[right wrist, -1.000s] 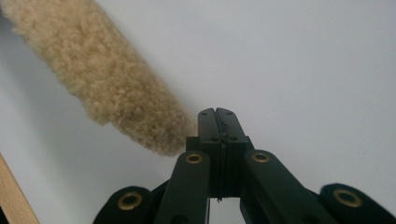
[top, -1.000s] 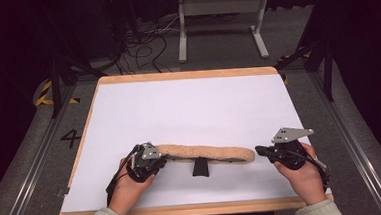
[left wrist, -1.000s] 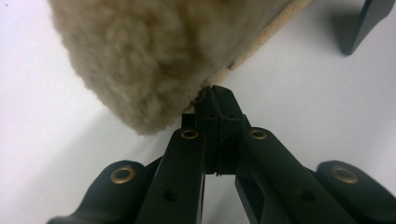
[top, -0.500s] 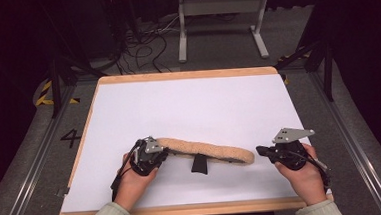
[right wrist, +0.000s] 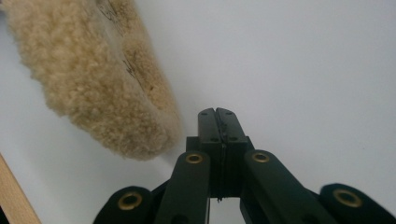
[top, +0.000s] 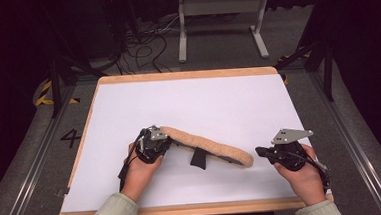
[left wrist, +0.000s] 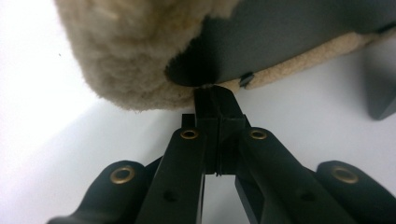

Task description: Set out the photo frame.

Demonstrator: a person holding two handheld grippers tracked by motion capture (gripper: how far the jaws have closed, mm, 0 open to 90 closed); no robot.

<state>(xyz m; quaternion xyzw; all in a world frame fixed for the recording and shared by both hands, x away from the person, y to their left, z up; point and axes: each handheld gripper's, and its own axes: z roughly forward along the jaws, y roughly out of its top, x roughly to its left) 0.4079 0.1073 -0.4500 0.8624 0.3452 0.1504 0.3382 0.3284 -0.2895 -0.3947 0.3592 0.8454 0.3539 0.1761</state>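
Long fleece-covered pad (top: 208, 145) lies diagonally across the near half of the white desk (top: 193, 102), woolly tan pile on top, a dark grey backing visible underneath in the left gripper view, and a short black strap (top: 199, 158) hanging off its near edge. Its left end is lifted off the surface; its right end rests on the desk. Left gripper (top: 153, 142) sits at that raised end, jaws drawn nearly together and pinching the pad's rim where fleece meets backing (left wrist: 212, 88). The bite looks thin, only the tips engaged. Right gripper (top: 266, 153) rests just beside the pad's right end, apart from it, jaws pressed fully together on nothing, the fleece tip (right wrist: 135, 135) lying off to one side of them. Judged risks: the shallow edge grip could slip off the soft pile if the pad is lifted or swung further, dropping the raised end; the far end, unheld, may drag and twist on the desk; the loose strap could snag under the pad. The right gripper would need opening before it can help.
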